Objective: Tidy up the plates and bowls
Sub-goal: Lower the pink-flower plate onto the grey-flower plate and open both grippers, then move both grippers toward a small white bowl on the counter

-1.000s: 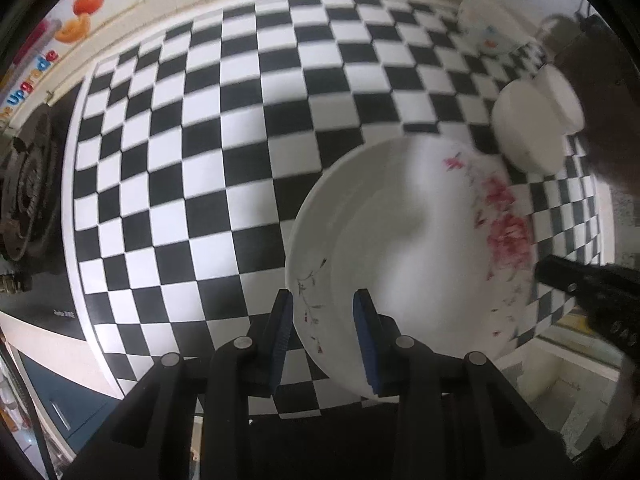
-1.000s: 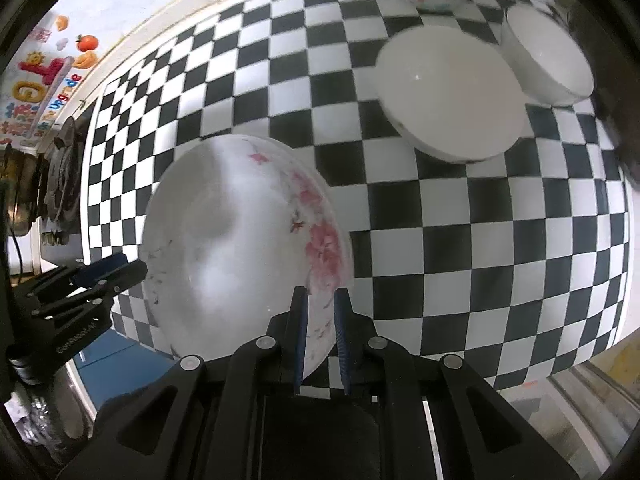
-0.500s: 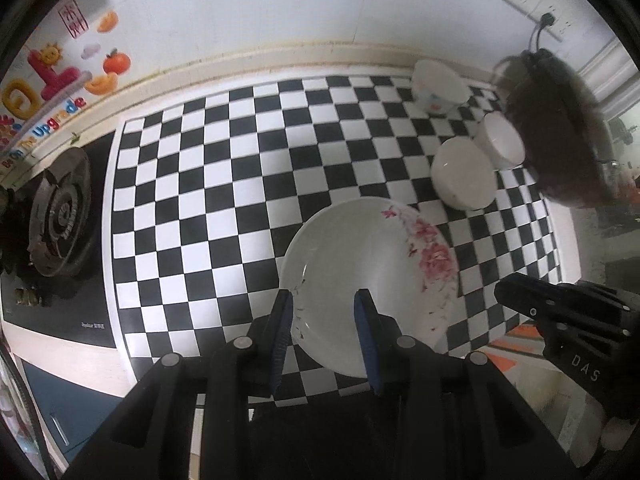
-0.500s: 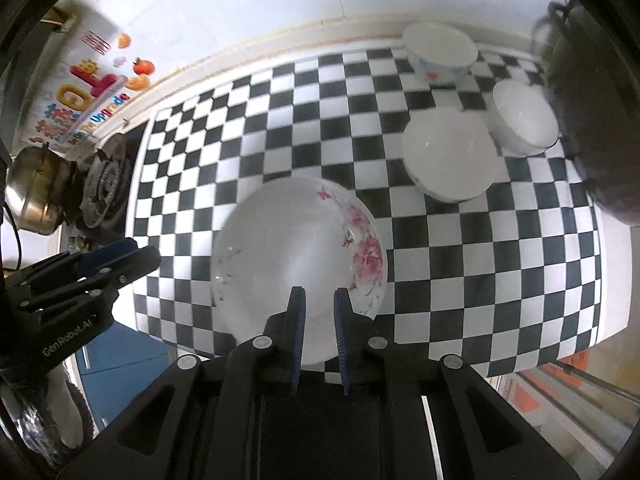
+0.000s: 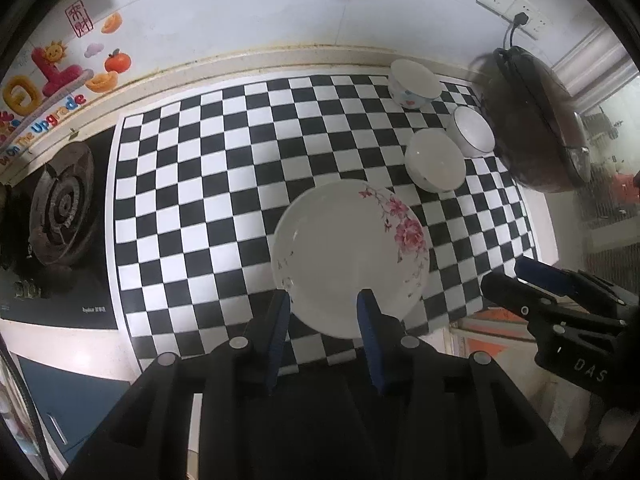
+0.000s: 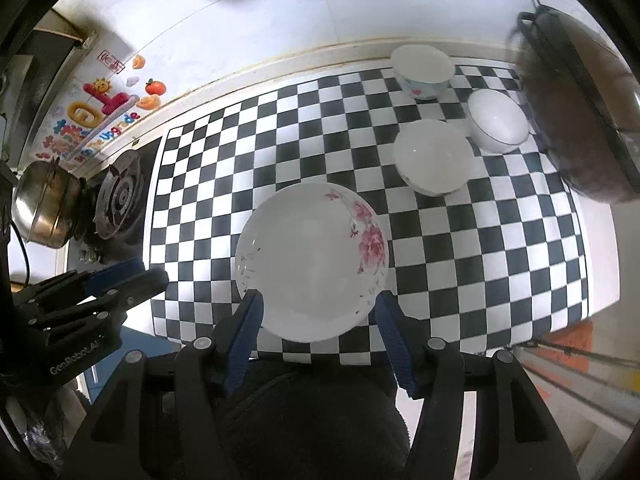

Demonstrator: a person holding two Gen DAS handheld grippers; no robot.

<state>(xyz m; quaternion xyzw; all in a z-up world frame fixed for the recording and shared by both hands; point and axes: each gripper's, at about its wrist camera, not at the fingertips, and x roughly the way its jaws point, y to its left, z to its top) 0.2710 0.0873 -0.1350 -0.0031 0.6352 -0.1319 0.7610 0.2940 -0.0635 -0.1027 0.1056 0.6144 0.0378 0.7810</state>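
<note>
A: So, where does the floral plate (image 5: 350, 258) sit?

B: Flat on the checkered bench (image 5: 192, 200), toward its near edge, with the pink blossoms on the plate's right side. In the right wrist view the same plate (image 6: 312, 260) lies just ahead of the camera.

A: And the left gripper (image 5: 324, 320)?

B: Its blue fingers (image 5: 276, 328) are spread apart, with nothing between them but air. They appear over the near rim of the plate, yet I cannot tell whether they touch it. In the right wrist view that gripper (image 6: 120, 280) shows at the left, off the bench's edge.

A: The right gripper (image 6: 320, 332)?

B: Released as well, and wider. Its fingers (image 6: 244, 332) flank the near part of the plate, one on each side, gripping nothing. From the left wrist view it (image 5: 532, 280) sits off the right corner of the bench.

A: The bowls?

B: Three, grouped at the far right. A plain white bowl (image 5: 435, 160) stands nearest the plate; a bowl with a dark rim line (image 5: 472, 131) is just beside it, and a patterned bowl (image 5: 414, 84) stands by the wall. A dark pan (image 5: 536, 120) rests to their right.

A: Anything on the left?

B: A gas burner (image 5: 62, 204), and a steel pot (image 6: 44, 204) beyond it in the right wrist view.
</note>
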